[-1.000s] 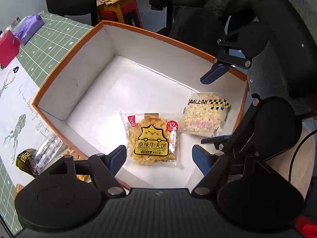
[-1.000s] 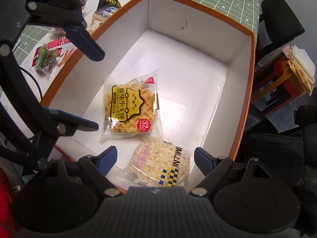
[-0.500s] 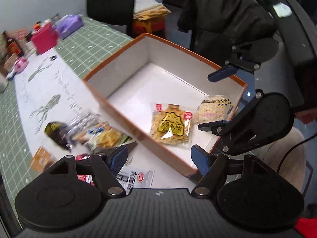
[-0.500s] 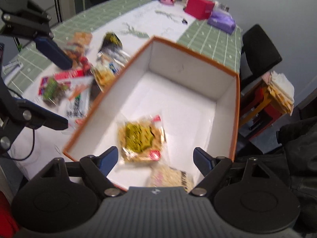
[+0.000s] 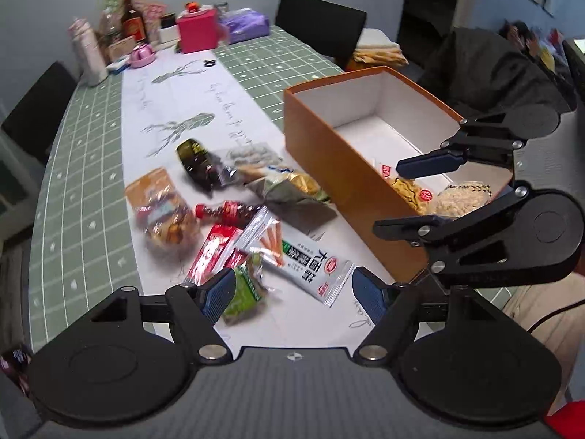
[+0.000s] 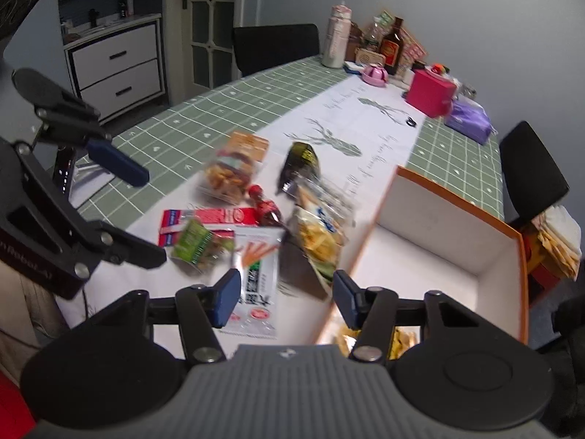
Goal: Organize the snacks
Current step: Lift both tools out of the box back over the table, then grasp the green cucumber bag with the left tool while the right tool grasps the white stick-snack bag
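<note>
Grippers have swung off the orange box (image 5: 340, 168), where two packets (image 5: 435, 192) already lie, toward the snack pile (image 5: 234, 219) beside it; my left gripper (image 5: 292, 292) gapes empty, my right gripper (image 6: 287, 298) has just been narrowing on nothing, so I reckon another pick comes next.

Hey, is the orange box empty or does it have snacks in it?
Not empty: the orange box holds a waffle pack and a rice-puff pack.

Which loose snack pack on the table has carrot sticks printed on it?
The white flat sachet with black Chinese lettering, lying nearest the orange box. Its neighbours are a red pack and a green one.
</note>
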`<state>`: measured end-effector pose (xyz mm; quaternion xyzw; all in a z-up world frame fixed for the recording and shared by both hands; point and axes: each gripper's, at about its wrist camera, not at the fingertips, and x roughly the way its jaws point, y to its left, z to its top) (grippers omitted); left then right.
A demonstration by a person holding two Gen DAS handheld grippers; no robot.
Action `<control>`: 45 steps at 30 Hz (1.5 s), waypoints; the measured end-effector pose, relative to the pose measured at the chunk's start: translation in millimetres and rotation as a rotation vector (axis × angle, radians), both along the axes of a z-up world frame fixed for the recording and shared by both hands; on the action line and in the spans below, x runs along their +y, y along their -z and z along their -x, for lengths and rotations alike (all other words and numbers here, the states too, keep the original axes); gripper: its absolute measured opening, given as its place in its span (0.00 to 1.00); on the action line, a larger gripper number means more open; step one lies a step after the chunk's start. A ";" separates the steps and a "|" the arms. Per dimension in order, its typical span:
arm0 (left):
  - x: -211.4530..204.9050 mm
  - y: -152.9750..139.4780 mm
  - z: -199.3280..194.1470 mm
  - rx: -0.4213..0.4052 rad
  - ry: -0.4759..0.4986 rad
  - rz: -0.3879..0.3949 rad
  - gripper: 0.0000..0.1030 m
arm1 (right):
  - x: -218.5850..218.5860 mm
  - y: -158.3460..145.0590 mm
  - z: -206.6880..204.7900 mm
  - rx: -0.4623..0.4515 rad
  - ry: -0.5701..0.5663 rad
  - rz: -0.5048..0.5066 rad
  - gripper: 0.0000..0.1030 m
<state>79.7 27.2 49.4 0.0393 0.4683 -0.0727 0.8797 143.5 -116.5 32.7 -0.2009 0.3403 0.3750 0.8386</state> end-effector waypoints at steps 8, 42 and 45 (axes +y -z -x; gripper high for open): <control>26.7 33.5 18.9 -0.041 -0.140 0.043 0.83 | 32.0 44.0 27.9 -0.066 0.018 -0.012 0.50; 66.5 126.3 -23.3 -0.042 -0.323 0.210 0.88 | 66.1 133.2 -5.2 -0.034 0.188 -0.023 0.59; 67.7 128.8 -25.5 -0.046 -0.327 0.206 0.88 | 66.0 135.0 -10.3 -0.008 0.192 -0.035 0.60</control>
